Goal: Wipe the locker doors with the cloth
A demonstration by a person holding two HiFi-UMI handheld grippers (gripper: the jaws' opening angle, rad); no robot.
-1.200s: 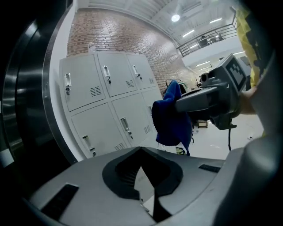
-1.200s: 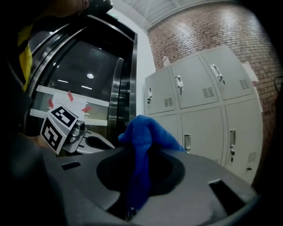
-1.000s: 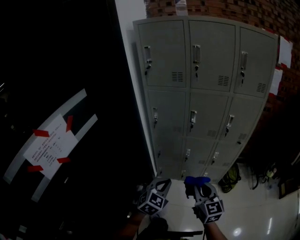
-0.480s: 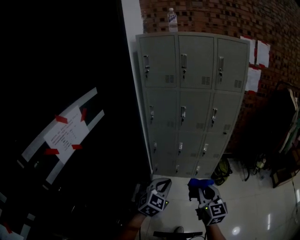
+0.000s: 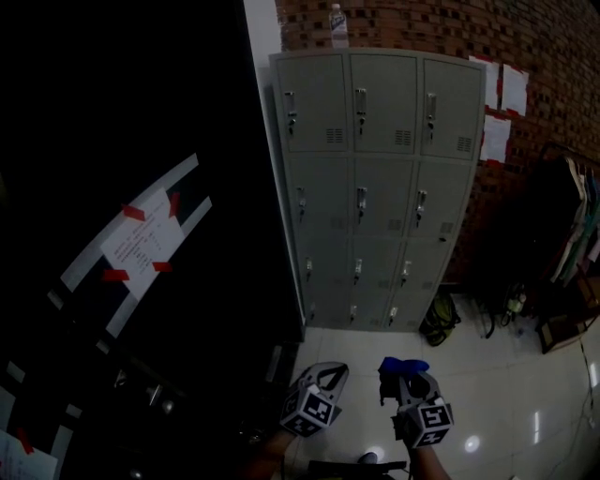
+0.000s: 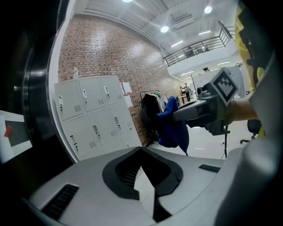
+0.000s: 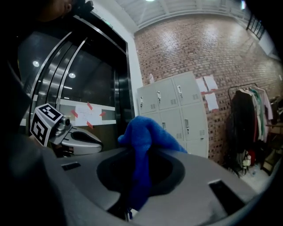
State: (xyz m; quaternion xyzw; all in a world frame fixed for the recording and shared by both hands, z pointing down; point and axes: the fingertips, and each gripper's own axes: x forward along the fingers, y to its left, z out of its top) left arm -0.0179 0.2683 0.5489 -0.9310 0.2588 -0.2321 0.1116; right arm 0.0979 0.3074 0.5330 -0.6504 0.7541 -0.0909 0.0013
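The grey lockers (image 5: 375, 187) stand three doors wide against a brick wall, all doors closed; they also show in both gripper views (image 6: 95, 114) (image 7: 177, 110). My right gripper (image 5: 405, 375) is low in the head view, well short of the lockers, and is shut on a blue cloth (image 5: 398, 364). In the right gripper view the cloth (image 7: 146, 137) bunches up out of the jaws of that gripper (image 7: 140, 152). My left gripper (image 5: 323, 375) sits beside it, with jaws together and nothing in them (image 6: 142, 152). From the left gripper view the cloth (image 6: 172, 128) hangs off the right gripper (image 6: 194, 110).
A dark glass wall with a paper notice (image 5: 141, 246) taped in red runs along the left. A bottle (image 5: 336, 21) stands on top of the lockers. Papers (image 5: 497, 94) hang on the brick wall. A clothes rack (image 5: 577, 248) and a bag (image 5: 436, 326) are on the right, on a glossy white floor (image 5: 506, 394).
The lockers look smaller and farther off than a second ago, and more floor and the clothes rack have come into view. Both grippers stay low, the cloth still in the right one.
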